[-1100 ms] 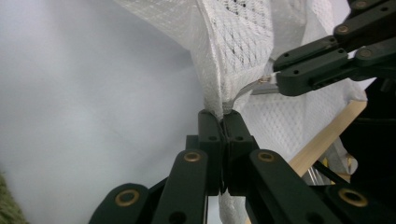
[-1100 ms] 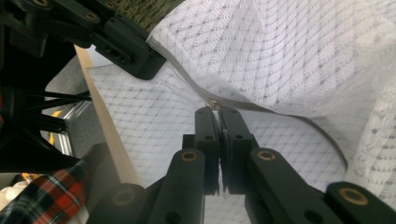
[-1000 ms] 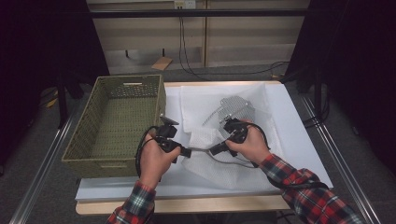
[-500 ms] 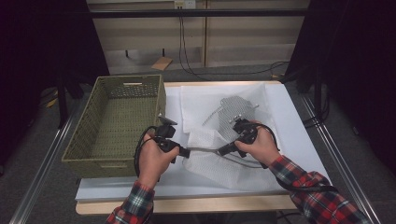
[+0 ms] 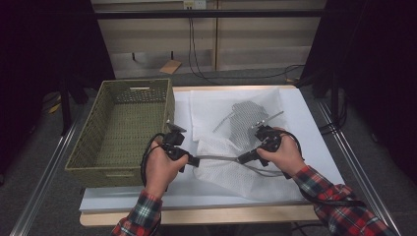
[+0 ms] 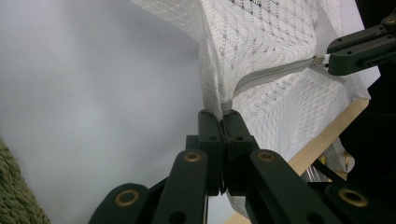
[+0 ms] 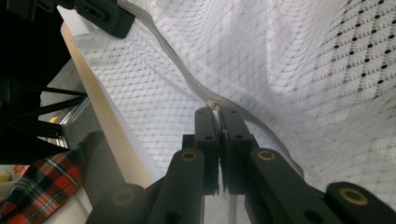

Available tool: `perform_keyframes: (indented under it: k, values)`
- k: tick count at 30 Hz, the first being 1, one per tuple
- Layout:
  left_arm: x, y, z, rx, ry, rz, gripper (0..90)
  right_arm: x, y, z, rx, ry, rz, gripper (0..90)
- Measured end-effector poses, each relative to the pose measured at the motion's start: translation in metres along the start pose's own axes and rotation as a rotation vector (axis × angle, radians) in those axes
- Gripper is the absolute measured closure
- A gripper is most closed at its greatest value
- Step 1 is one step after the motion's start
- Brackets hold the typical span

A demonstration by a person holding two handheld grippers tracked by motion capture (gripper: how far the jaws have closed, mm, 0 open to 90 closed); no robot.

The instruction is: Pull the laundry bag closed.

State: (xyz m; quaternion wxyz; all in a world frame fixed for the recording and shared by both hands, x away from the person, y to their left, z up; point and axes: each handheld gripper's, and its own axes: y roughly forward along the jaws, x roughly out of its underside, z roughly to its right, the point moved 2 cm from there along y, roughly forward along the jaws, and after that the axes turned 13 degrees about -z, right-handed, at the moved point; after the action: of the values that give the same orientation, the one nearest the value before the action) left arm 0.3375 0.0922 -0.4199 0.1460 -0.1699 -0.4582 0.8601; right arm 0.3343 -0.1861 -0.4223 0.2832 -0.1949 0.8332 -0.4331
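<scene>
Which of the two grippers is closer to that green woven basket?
Left. The left gripper sits just beside the basket; the right gripper is farther off, over the white mesh bag.

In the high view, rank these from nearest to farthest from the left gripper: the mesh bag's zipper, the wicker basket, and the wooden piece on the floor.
From the left gripper:
1. Zipper, pinched in its jaws, to its right.
2. Wicker basket, just to its left.
3. Wooden piece, on the floor beyond the table.

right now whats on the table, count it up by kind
woven basket: 1
white mesh zip bag: 1
dark striped garment inside the bag: 1
hand-held tongs, left and right, both shut on the bag's zipper: 2
total: 5
</scene>
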Motion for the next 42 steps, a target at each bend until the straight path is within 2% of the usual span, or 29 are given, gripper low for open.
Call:
perform_keyframes:
  k: [2, 4, 7, 9, 10, 14, 17, 20, 24, 30, 31, 36, 37, 38, 40, 42]
  values:
    - [0.0, 0.0, -0.001, 0.006, 0.0, -0.006, 88.3, 0.002, -0.001, 0.001, -0.013, 0.005, -0.001, 87.4]
    - [0.0, 0.0, -0.002, -0.006, 0.009, -0.012, 88.4, 0.003, -0.001, 0.001, -0.01, 0.015, -0.004, 87.4]
    - [0.0, 0.0, -0.001, -0.012, -0.004, -0.008, 88.4, 0.006, -0.002, 0.002, -0.007, 0.014, -0.006, 87.4]
    - [0.0, -0.002, -0.002, -0.01, 0.008, -0.009, 88.4, 0.008, -0.003, 0.004, -0.01, 0.027, -0.004, 87.4]
    - [0.001, -0.002, -0.001, -0.009, 0.001, 0.0, 88.4, 0.01, -0.004, 0.005, -0.012, 0.031, -0.001, 87.4]
    - [0.001, -0.002, -0.002, -0.009, 0.004, -0.016, 88.4, 0.015, -0.008, 0.008, -0.022, 0.042, 0.019, 87.4]
    - [0.001, -0.002, -0.002, 0.001, -0.01, -0.011, 88.3, 0.02, -0.011, 0.011, -0.011, 0.042, 0.019, 87.4]
    - [0.001, -0.002, -0.003, -0.012, -0.008, -0.009, 88.3, 0.026, -0.014, 0.014, -0.017, 0.063, 0.023, 87.4]
    - [0.001, -0.001, -0.003, -0.008, -0.018, -0.014, 88.3, 0.034, -0.018, 0.018, -0.008, 0.065, 0.032, 87.4]
    - [0.002, -0.001, -0.004, -0.011, -0.012, -0.025, 88.3, 0.046, -0.022, 0.026, -0.015, 0.101, 0.045, 87.3]
    - [0.002, 0.0, -0.003, -0.006, -0.024, -0.025, 88.3, 0.048, -0.022, 0.027, -0.017, 0.104, 0.052, 87.4]
    - [0.001, 0.003, -0.005, -0.017, -0.016, -0.04, 88.3, 0.055, -0.024, 0.029, -0.026, 0.118, 0.053, 87.4]
    - [0.001, 0.002, -0.005, -0.01, -0.021, -0.032, 88.3, 0.056, -0.024, 0.028, -0.025, 0.118, 0.048, 87.4]
    - [0.001, 0.001, -0.006, -0.021, -0.016, -0.034, 88.3, 0.057, -0.024, 0.028, -0.026, 0.119, 0.056, 87.4]
    - [0.001, 0.001, -0.005, -0.023, -0.033, -0.019, 88.3, 0.058, -0.024, 0.027, -0.023, 0.122, 0.051, 87.4]
    - [0.0, 0.0, -0.005, -0.017, -0.031, -0.024, 88.3, 0.06, -0.025, 0.028, -0.026, 0.12, 0.057, 87.4]
